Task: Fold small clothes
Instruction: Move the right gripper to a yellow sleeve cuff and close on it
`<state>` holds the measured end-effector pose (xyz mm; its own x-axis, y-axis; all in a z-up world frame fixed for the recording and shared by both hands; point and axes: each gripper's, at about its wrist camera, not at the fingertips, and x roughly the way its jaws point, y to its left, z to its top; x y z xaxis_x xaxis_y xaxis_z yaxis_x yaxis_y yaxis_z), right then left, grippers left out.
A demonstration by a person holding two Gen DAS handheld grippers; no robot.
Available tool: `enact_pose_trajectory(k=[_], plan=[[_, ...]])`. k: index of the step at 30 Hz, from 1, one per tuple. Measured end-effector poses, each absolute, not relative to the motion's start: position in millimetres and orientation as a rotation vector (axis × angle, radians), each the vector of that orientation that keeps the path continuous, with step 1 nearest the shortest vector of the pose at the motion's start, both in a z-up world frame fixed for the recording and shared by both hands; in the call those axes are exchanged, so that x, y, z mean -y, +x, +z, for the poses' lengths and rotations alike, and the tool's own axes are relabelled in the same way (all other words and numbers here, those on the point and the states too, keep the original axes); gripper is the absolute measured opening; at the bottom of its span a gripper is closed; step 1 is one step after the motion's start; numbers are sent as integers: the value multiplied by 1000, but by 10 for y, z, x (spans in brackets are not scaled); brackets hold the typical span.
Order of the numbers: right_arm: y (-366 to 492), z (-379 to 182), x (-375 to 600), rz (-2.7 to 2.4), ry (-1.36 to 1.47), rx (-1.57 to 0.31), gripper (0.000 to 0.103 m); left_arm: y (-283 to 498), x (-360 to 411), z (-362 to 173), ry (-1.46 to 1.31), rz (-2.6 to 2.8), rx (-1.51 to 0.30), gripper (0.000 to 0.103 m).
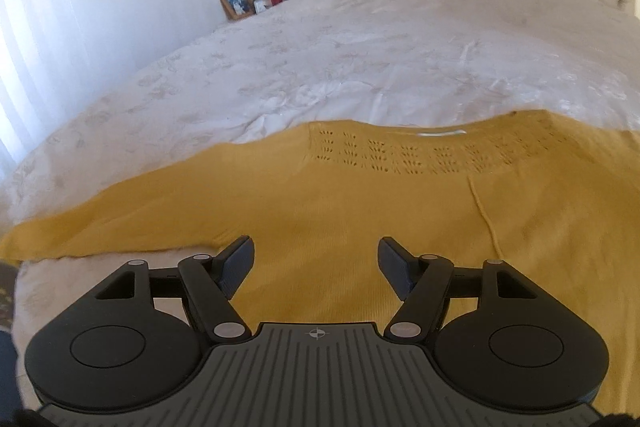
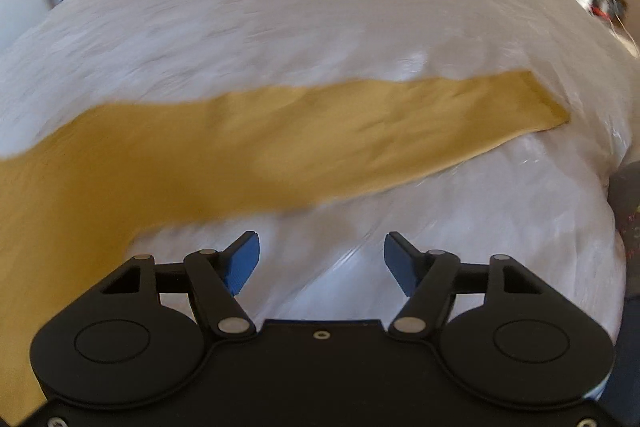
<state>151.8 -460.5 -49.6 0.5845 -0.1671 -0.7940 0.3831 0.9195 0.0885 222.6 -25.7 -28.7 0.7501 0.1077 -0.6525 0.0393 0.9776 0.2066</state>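
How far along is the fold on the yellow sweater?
Done: the mustard-yellow knit sweater lies spread flat on the white bedspread, its sleeve stretched sideways. In hand: nothing; the left gripper and right gripper are open. Left: every fold.

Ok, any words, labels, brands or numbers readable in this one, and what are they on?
No readable text in either view.
White neck label on the yellow sweater: too small to read.
Framed picture beside the bed: no legible writing.
Left gripper: only a crosshair sign, no words.
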Motion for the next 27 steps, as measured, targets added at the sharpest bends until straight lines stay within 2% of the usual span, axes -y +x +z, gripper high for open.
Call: enact_pose_trajectory(k=[9,15,18,20,21,23,26,27], plan=[[1755,-590,5415,-497,370,-862,73,2684,246,-467,201,42,-722,67],[1854,-813,5831,-551,480,-889,76,2892,260,-729,199,40,-790,68],[1889,-858,5966,-549,543,-864,79,2910,258,-865,199,52,-777,73],[1909,-872,6023,-551,585,-838,79,2878,255,-913,194,70,-737,82],[1909,-877,6049,-548,603,-816,75,2863,246,-943,188,80,-723,86],[1911,-895,6079,-543,629,-782,62,2843,215,-992,167,110,-697,99],[1933,-911,6098,-546,634,-760,37,2850,159,-1015,123,115,-681,102],[1945,-901,6094,-540,632,-752,18,2847,157,-1017,121,119,-679,103]])
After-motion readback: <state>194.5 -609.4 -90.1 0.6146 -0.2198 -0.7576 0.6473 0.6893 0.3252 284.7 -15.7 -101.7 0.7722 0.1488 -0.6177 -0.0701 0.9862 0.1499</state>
